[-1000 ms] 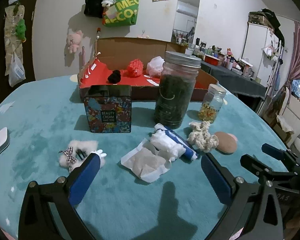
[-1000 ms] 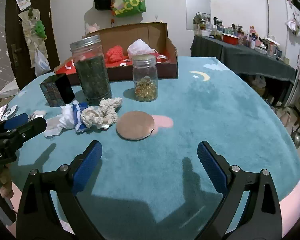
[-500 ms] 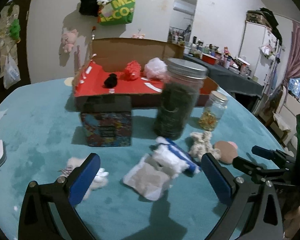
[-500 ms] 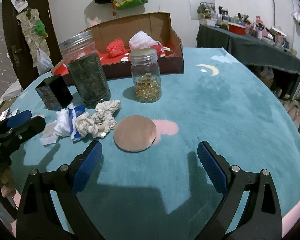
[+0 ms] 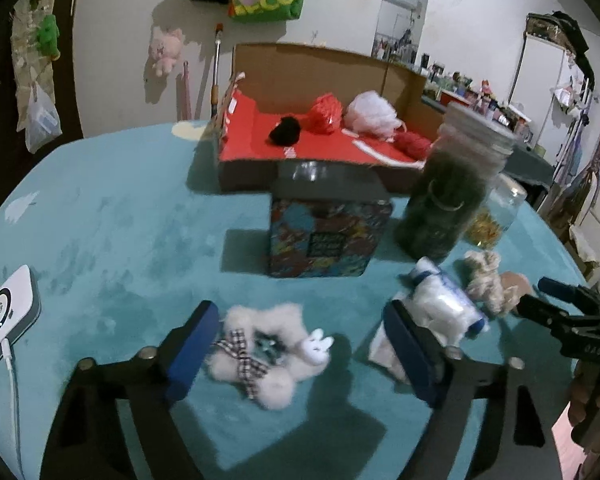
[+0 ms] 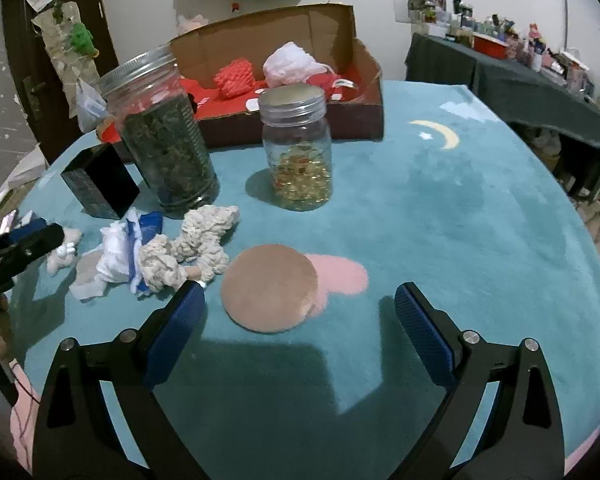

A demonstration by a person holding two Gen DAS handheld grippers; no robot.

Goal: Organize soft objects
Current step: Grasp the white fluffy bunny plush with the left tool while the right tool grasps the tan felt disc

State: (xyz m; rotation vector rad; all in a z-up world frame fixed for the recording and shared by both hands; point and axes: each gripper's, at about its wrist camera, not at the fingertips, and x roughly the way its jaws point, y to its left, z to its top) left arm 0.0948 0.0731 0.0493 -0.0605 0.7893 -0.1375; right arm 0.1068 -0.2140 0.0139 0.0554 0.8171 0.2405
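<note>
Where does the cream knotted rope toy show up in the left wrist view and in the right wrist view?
Left wrist: the rope toy lies at the right, just beyond the right finger, below the big jar of dark leaves.
Right wrist: the rope toy lies left of centre, just beyond the left finger, beside the round tan pad.
Shared landmark: that big jar stands just behind it in both.

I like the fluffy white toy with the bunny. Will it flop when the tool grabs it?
Probably. The fluffy white toy looks like soft fur, so it should squash and droop. It likely weighs little. It lies flat between the open left tool fingers, so rolling seems unlikely.
</note>
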